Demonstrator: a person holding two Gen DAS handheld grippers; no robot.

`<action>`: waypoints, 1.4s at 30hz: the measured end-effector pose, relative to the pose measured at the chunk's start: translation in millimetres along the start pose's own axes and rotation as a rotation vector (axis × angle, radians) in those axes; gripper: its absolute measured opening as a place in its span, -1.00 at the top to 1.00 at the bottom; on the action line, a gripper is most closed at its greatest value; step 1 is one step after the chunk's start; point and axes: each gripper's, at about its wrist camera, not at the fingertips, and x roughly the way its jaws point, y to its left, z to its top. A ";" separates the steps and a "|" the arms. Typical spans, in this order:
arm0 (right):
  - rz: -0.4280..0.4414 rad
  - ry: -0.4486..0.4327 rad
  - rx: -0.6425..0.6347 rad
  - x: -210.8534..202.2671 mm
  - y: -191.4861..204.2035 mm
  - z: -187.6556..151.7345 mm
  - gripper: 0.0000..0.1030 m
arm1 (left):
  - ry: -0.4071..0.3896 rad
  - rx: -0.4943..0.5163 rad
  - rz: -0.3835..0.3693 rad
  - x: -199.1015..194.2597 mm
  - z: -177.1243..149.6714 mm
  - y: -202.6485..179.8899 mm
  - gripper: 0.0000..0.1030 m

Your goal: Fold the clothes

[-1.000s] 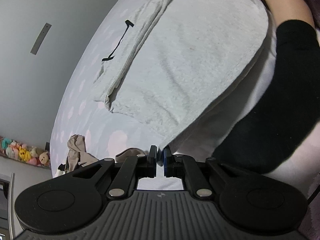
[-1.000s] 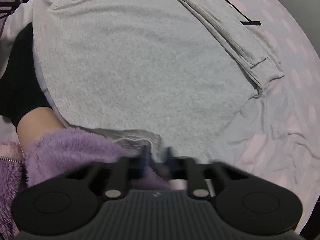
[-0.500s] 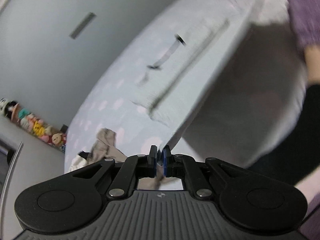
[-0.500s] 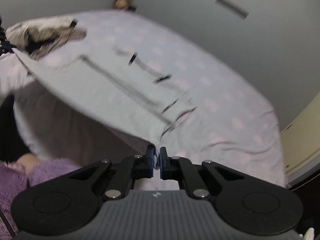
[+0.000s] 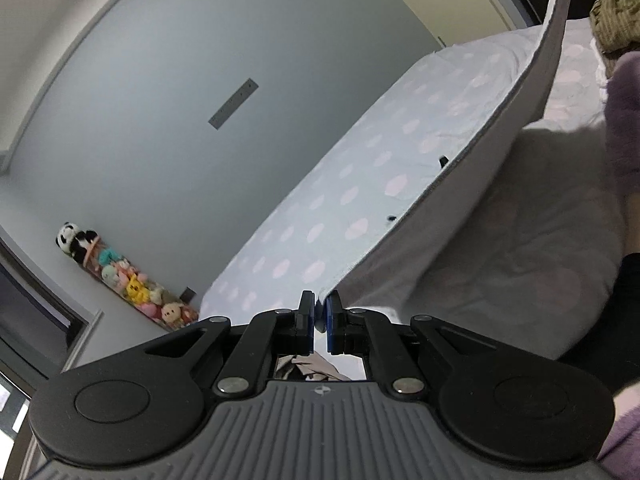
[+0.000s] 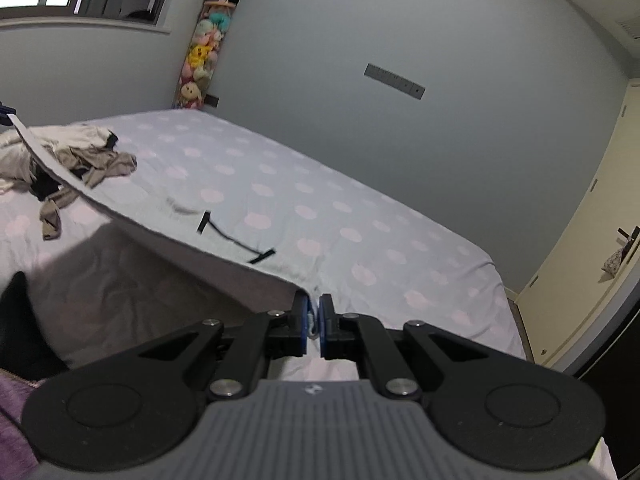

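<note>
A light grey garment (image 5: 472,216) hangs stretched above the bed, its near hem held taut between my two grippers. My left gripper (image 5: 319,314) is shut on one corner of that hem. My right gripper (image 6: 314,316) is shut on the other corner of the grey garment (image 6: 168,224), whose black drawstring (image 6: 236,242) lies on top. The cloth's far part sags to the sheet and hides the bed beneath it. In the left wrist view the far corner rises to the top right, where the other gripper holds it.
The bed has a pale sheet with pink dots (image 6: 360,216). A heap of beige and white clothes (image 6: 68,164) lies at its left side. Stuffed toys (image 6: 200,52) hang on the grey wall. A purple fleece sleeve (image 5: 624,120) and a cream door (image 6: 592,216) are at the right.
Both grippers have risen with the garment's hem, lifting it off the bed. The views swung from looking down on the flat cloth to looking across the bed at the wall.
</note>
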 end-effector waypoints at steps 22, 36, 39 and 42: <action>-0.009 0.055 0.045 101.3 -21.3 4.9 0.88 | 0.108 -0.115 -0.053 112.1 26.0 20.6 0.92; -0.015 0.129 0.172 282.8 -40.1 5.7 0.87 | 0.280 -0.290 -0.172 280.9 10.6 32.4 0.91; -0.020 0.172 0.224 324.2 -38.8 -5.7 0.87 | 0.318 -0.326 -0.198 314.1 -0.5 28.0 0.91; -0.030 0.220 0.267 360.5 -35.2 -21.5 0.87 | 0.350 -0.356 -0.219 345.3 -14.9 22.2 0.91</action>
